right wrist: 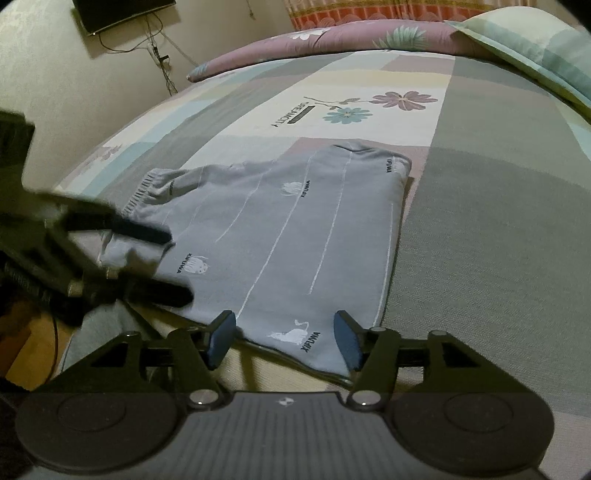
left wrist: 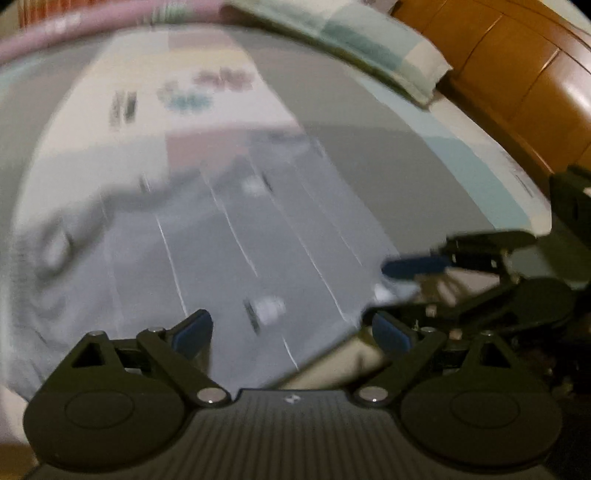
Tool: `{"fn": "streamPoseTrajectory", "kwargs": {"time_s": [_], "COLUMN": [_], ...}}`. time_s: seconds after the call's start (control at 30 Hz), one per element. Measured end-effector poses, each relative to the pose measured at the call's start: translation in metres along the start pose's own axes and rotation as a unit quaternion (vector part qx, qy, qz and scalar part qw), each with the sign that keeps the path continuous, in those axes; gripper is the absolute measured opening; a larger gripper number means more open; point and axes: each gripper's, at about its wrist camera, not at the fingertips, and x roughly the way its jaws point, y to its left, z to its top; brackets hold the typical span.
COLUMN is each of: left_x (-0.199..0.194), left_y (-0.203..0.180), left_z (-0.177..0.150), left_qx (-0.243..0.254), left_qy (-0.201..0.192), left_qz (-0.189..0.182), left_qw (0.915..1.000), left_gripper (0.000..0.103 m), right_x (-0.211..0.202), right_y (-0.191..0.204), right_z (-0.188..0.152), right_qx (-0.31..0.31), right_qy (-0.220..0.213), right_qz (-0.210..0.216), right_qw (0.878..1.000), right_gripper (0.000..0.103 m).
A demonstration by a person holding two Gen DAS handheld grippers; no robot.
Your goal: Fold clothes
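Note:
A grey garment (right wrist: 288,229) with thin white lines and small white cat prints lies folded flat on the patchwork bedsheet (right wrist: 480,221). Its ribbed cuff and sleeve bunch at the left side. My right gripper (right wrist: 284,339) is open, and the garment's near corner lies between its fingers. My left gripper (right wrist: 179,266) is open over the garment's left edge by the sleeve. The left wrist view is motion-blurred: the garment (left wrist: 240,251) fills the middle, and my left gripper (left wrist: 291,332) stands open just above it. A blue finger pad (left wrist: 417,266) of my right gripper shows at the right.
A checked pillow (right wrist: 535,51) lies at the far right and a mauve floral quilt (right wrist: 332,40) along the far edge. A wooden headboard (left wrist: 517,74) rises on the right. The near bed edge runs under both grippers. A wall-mounted screen (right wrist: 122,13) has hanging cables.

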Motion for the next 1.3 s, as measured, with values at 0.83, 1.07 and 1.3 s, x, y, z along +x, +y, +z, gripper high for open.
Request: {"fn": "streamPoseTrajectory", "kwargs": {"time_s": [0.83, 1.07, 1.3], "left_x": [-0.061, -0.035, -0.019], "left_y": [0.176, 0.204, 0.215], "left_z": [-0.021, -0.02, 0.0], "left_qx": [-0.26, -0.321, -0.31], "left_qy": [-0.071, -0.048, -0.05], "left_qz": [-0.014, -0.116, -0.148], "left_qw": [0.963, 0.9389, 0.9379], "left_gripper": [0.096, 0.097, 0.101], "right_x": [-0.027, -0.025, -0.008], "right_y": [-0.042, -0.052, -0.069], "right_z": [0.016, 0.016, 0.038], "right_qx": [0.139, 0.162, 0.165], "right_qy": [-0.035, -0.033, -0.017], "right_qz": [0.046, 0.038, 0.054], "right_qw": [0.989, 0.985, 0.985], "right_gripper": [0.083, 0.084, 0.085]}}
